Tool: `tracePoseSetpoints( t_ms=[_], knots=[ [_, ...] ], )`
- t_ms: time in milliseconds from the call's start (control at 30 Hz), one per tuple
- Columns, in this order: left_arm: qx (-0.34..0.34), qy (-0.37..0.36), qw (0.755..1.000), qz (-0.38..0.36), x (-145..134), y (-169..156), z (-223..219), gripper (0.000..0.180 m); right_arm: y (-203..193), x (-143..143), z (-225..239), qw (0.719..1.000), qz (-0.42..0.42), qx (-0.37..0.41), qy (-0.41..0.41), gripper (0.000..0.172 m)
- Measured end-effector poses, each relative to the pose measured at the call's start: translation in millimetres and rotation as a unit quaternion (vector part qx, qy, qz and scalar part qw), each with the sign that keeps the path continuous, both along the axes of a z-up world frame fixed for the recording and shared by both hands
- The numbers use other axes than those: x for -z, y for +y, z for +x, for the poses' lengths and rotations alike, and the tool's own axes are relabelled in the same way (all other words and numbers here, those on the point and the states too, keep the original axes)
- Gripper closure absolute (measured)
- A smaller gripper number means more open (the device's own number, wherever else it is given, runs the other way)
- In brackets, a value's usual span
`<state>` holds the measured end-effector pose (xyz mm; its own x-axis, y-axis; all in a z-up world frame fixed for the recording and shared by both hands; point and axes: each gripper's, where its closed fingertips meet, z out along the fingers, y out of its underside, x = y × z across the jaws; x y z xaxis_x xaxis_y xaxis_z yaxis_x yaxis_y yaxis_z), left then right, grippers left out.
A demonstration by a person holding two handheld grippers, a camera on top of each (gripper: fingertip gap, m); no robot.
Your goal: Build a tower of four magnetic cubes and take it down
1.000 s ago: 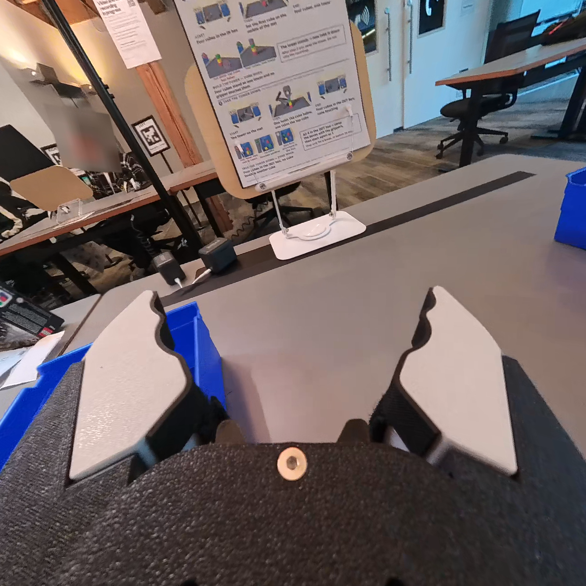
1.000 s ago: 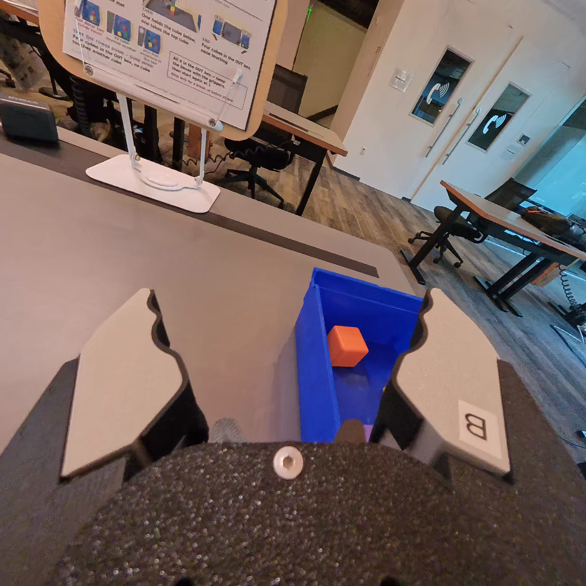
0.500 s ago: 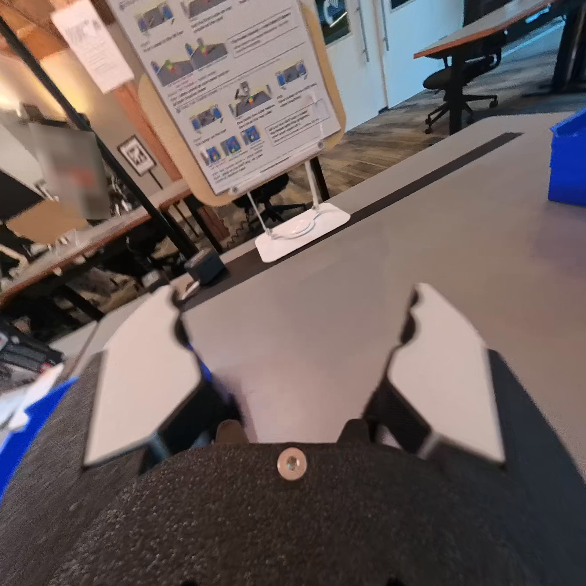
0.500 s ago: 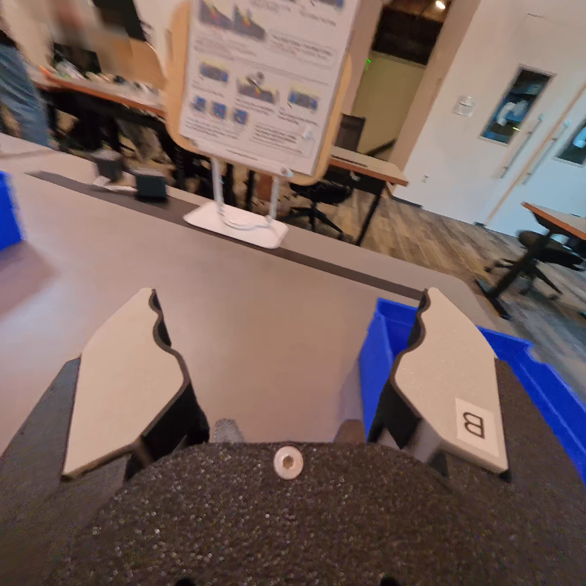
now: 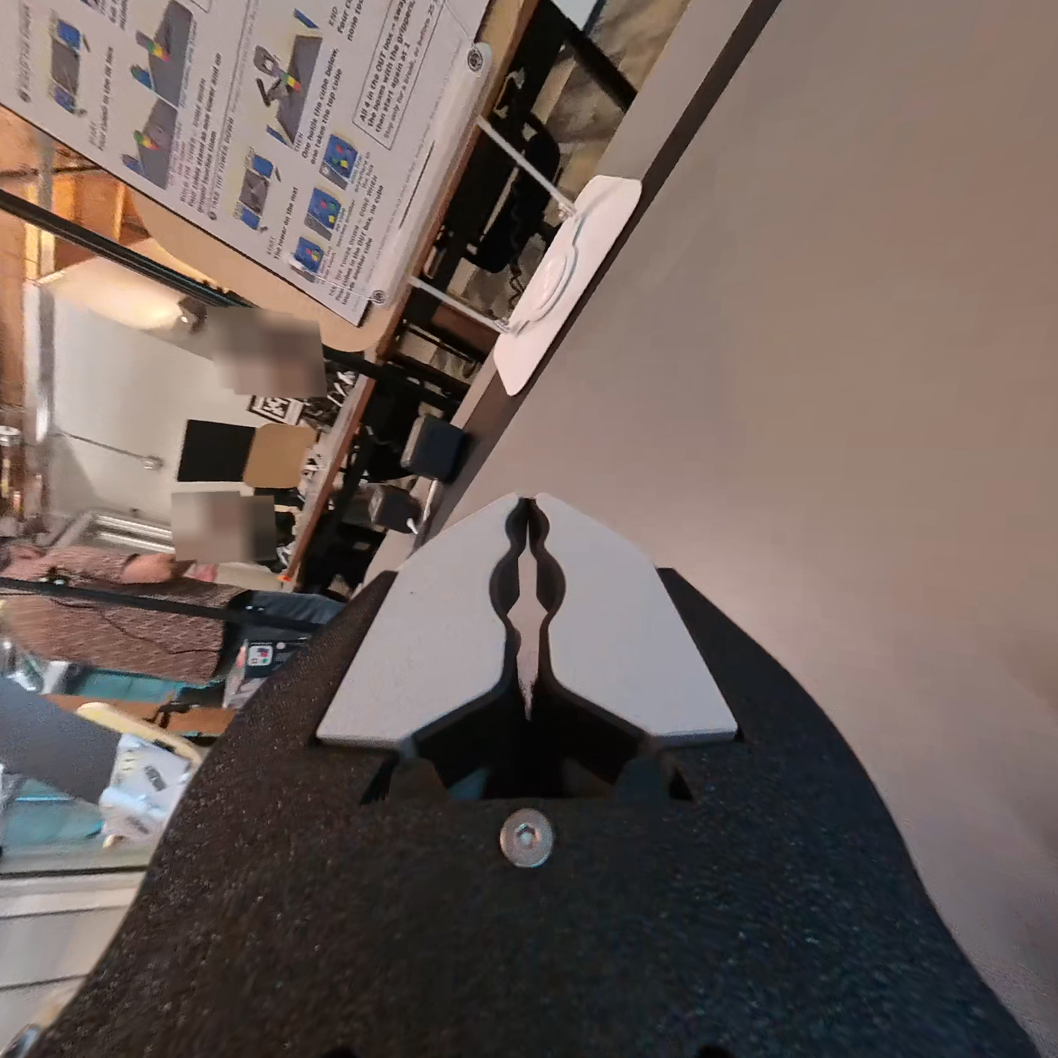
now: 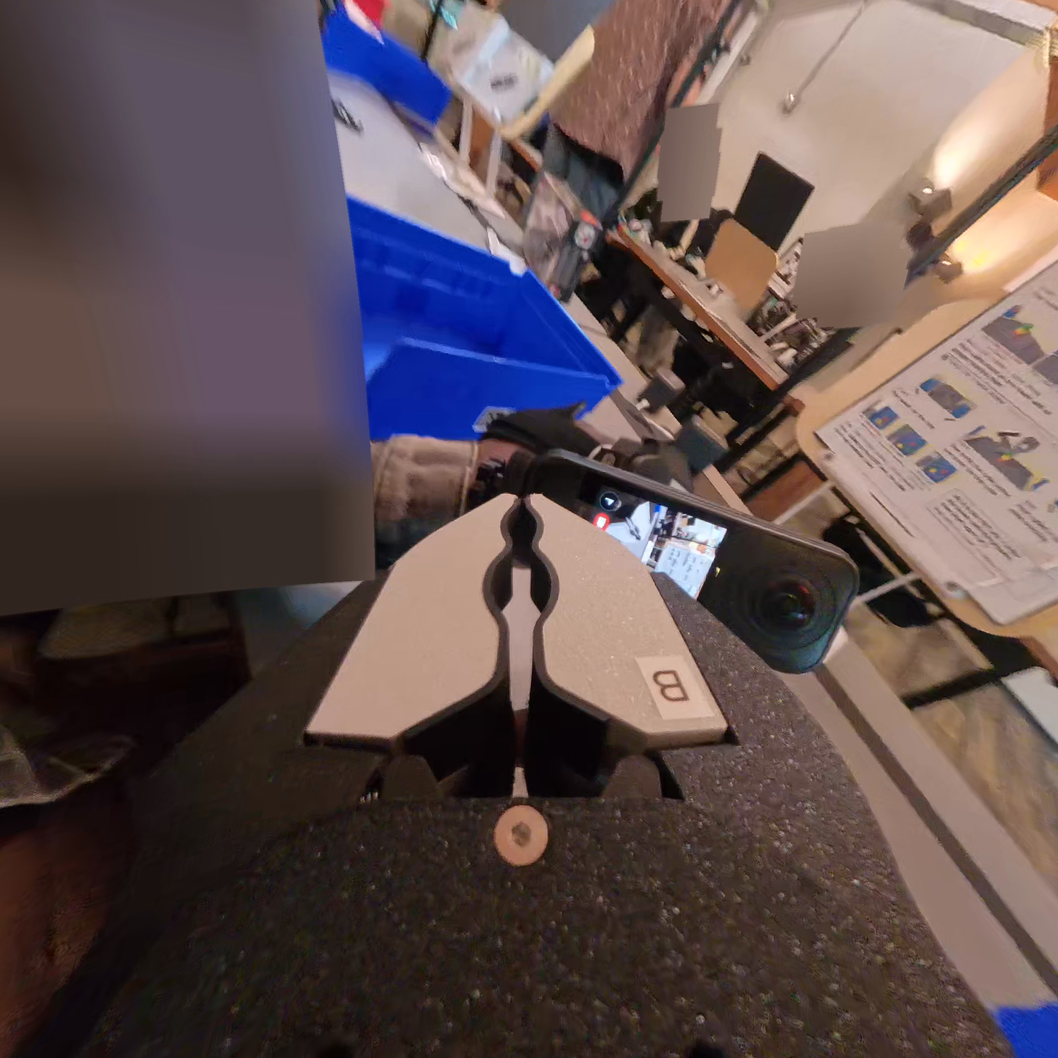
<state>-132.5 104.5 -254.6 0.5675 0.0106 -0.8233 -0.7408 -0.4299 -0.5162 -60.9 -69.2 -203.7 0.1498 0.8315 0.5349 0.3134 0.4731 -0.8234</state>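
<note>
No magnetic cube shows in either view now. My left gripper [image 5: 528, 501] is shut, its grey fingers [image 5: 446, 624] meeting at the tips with nothing between them; it is rolled sideways over the grey table [image 5: 801, 458]. My right gripper [image 6: 522, 500] is also shut with nothing between its fingers [image 6: 601, 618]. Just past its tips are the left gripper's black camera [image 6: 744, 572] and a person's sleeve [image 6: 423, 475]. A blue bin [image 6: 458, 349] stands behind them, its inside partly hidden.
The instruction board on its white base [image 5: 567, 275] stands at the table's far edge and also shows in the right wrist view [image 6: 973, 446]. Black power adapters [image 5: 432, 446] lie on the dark strip. A second blue bin [image 6: 383, 63] stands farther back. People and desks are beyond. Across from one pair of fingers to the other is roughly 20 centimetres.
Both grippers went from wide open to shut, the pads meeting on air. Both rolled sideways. The right one swung left, away from the bin with the orange cube, and now faces the left gripper's camera.
</note>
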Motion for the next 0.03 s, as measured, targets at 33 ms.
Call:
tracePoseSetpoints(
  t_ms=[33],
  knots=[
    [-0.001, 0.006, 1.0, 0.002, -1.0, -0.4, 0.1, 0.18, 2.8, 4.2, -1.1, 1.0, 0.008, 0.009, -0.01, 0.172]
  ],
)
